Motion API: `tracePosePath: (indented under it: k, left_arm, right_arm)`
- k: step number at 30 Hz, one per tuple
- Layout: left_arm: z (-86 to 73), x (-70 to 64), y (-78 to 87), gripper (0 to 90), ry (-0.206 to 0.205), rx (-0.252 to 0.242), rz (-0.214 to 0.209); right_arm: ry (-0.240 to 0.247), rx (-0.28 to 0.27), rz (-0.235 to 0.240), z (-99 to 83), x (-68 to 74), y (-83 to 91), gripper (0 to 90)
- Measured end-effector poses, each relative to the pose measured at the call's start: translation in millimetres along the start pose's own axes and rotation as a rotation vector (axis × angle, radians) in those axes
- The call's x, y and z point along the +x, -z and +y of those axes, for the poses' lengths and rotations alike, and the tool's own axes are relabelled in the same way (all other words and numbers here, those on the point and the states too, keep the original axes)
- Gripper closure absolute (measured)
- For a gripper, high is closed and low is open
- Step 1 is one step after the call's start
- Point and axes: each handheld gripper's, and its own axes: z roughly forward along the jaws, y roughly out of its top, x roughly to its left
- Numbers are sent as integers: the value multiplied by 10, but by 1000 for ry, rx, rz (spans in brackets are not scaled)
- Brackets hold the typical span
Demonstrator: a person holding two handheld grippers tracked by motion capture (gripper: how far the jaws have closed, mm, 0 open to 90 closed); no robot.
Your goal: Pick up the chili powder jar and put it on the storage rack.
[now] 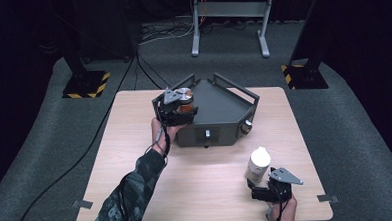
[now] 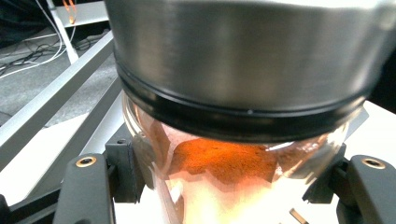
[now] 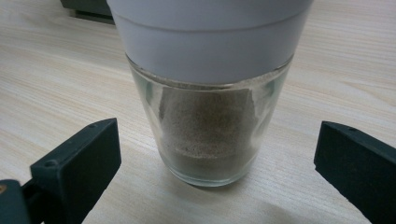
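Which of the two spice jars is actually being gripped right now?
The steel-lidded jar of orange powder, clamped in the left gripper at the grey tray. The white-lidded jar stands free on the table between the right gripper's open jaws.

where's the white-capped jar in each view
High view: the white-capped jar stands on the table at lower right, just ahead of the right gripper.
Right gripper view: centre, between open jaws.
Left gripper view: a different jar, orange powder.
Shared landmark: the pale wooden table.
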Motion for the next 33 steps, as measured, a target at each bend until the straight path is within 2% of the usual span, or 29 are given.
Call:
tracePosePath:
  k: [22,33]
  left_arm:
    - [-27,-56,-261,319,4,18,40]
    - [-36,-96,-347,319,-8,33,36]
  right_arm:
    - [4,-4,0,-7,2,3,0]
    - [3,-4,1,-8,1,3,0]
